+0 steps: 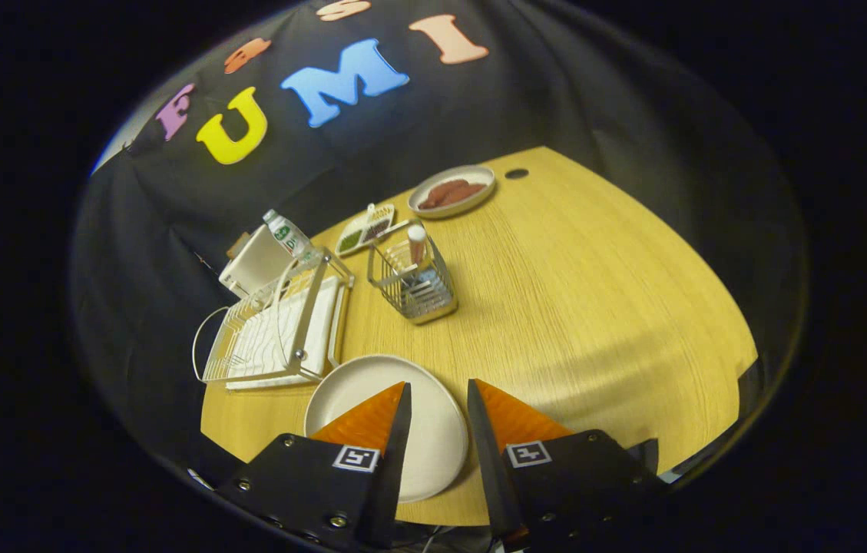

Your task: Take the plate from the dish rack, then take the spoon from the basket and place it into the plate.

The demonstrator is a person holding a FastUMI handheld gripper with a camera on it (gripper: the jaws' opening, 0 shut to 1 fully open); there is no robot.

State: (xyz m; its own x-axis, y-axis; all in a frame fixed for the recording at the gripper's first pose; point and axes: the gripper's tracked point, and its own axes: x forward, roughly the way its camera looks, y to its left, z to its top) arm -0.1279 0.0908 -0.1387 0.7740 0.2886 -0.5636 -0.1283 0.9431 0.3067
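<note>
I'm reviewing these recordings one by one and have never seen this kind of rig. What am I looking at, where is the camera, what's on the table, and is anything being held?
There is no robot arm here: a person carries a handheld gripper with two fingers. The camera rides on it and looks forward along those fingers, so the two wedge shapes at the bottom are the fingers themselves, which stand apart with nothing between them.

Below them, on the wooden table, lies a pale plate, already out of the dish rack, which stands just beyond it. Farther ahead is a wire basket with a utensil handle, probably the spoon, sticking up. Behind that are a small divided dish, a bottle and an oval dish of brownish food.
</note>
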